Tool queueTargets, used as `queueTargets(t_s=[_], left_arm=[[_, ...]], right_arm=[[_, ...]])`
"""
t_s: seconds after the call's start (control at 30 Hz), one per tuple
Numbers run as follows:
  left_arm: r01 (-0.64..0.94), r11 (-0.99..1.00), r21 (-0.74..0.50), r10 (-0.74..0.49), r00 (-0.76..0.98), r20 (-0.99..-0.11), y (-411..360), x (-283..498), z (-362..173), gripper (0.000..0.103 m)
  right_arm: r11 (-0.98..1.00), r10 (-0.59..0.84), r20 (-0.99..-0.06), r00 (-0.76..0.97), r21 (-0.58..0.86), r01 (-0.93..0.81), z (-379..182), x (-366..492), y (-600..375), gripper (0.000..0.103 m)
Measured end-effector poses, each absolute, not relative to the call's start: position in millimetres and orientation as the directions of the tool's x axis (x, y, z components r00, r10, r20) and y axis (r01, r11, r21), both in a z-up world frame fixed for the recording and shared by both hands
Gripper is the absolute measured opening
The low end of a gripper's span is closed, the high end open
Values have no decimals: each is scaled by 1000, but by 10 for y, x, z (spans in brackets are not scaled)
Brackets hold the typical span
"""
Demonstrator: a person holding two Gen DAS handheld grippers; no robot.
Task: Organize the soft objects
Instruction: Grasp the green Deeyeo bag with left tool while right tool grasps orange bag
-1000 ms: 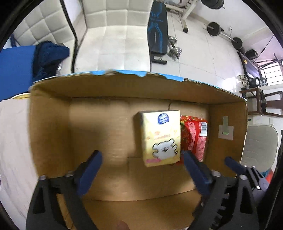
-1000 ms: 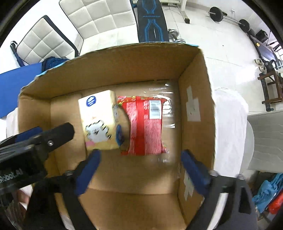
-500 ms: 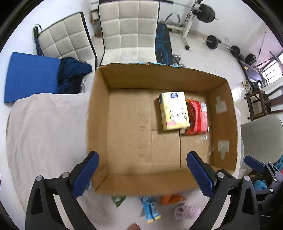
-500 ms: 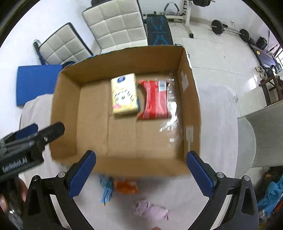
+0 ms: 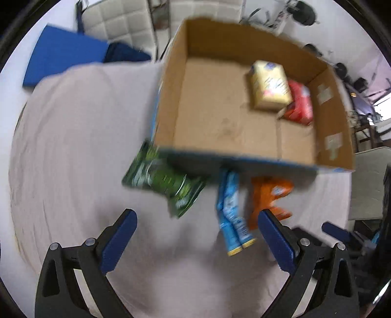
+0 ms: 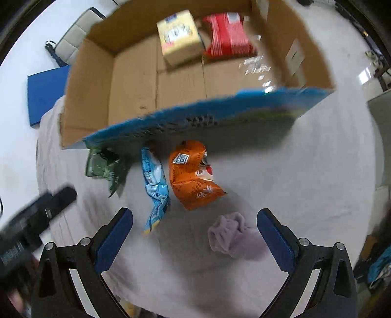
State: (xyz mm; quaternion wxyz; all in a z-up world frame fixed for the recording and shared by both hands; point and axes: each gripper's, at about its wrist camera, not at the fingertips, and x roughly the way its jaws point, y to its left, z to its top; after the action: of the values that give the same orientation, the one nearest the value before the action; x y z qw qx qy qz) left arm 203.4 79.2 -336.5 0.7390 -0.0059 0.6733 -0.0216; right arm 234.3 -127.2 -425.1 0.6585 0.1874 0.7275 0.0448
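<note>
A cardboard box [image 5: 168,102] [image 6: 88,93] stands on the cloth-covered table and holds a yellow tissue pack [image 5: 268,85] [image 6: 180,36] and a red packet [image 5: 299,102] [image 6: 227,34]. In front of the box lie a green packet [image 5: 163,178] [image 6: 105,166], a blue packet [image 5: 231,210] [image 6: 155,186], an orange packet [image 5: 268,195] [image 6: 193,176] and a crumpled lilac cloth [image 6: 234,234]. My left gripper [image 5: 195,237] is open and empty above the table before the green and blue packets. My right gripper [image 6: 194,237] is open and empty, with the cloth just inside its right finger.
The table is covered with a pale cloth [image 5: 73,146]. White padded chairs [image 5: 117,19] and a blue mat [image 5: 61,56] are behind the table. Gym weights stand on the floor at the far right. The left gripper's body shows at the left of the right wrist view [image 6: 36,215].
Both grippers have pulled back from over the box towards the table's near side. The packets and the lilac cloth in front of the box now fill the lower view.
</note>
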Motion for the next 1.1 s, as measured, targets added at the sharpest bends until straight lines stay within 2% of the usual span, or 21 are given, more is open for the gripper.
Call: queueTargets(t_s=[0.17, 0.2, 0.23, 0.3, 0.4, 0.67, 0.9, 1.1], left_arm=[[-38, 999, -19, -18, 33, -999, 926, 1894, -3719, 101], [-44, 999, -13, -12, 26, -1000, 944, 1875, -3765, 101], [-50, 999, -6, -5, 19, -1000, 965, 1859, -3812, 101], [-61, 998, -3, -2, 7, -1000, 1014, 1848, -3874, 101], [-91, 996, -3, -4, -3, -1000, 1118, 1858, -3945, 101], [-237, 965, -115, -125, -30, -992, 1432, 2097, -4085, 101], [-357, 914, -194, -247, -110, -963, 1478, 2312, -4504, 101], [-357, 925, -130, -186, -126, -974, 1502, 2349, -4695, 101]], right_arm=[[917, 350, -931, -109, 316, 245, -4672, 2436, -1133, 99], [915, 353, -928, -122, 315, 251, -4768, 2442, -1108, 96], [916, 351, -928, -129, 311, 252, -4820, 2447, -1095, 82], [927, 324, -937, -132, 287, 241, -4892, 2435, -1077, 65], [928, 321, -939, -123, 285, 239, -4879, 2395, -1101, 58], [925, 306, -946, -107, 269, 268, -4813, 2303, -1372, 58], [925, 301, -949, -93, 267, 269, -4740, 2365, -1410, 58], [935, 288, -951, -112, 254, 245, -4773, 2354, -1282, 58]])
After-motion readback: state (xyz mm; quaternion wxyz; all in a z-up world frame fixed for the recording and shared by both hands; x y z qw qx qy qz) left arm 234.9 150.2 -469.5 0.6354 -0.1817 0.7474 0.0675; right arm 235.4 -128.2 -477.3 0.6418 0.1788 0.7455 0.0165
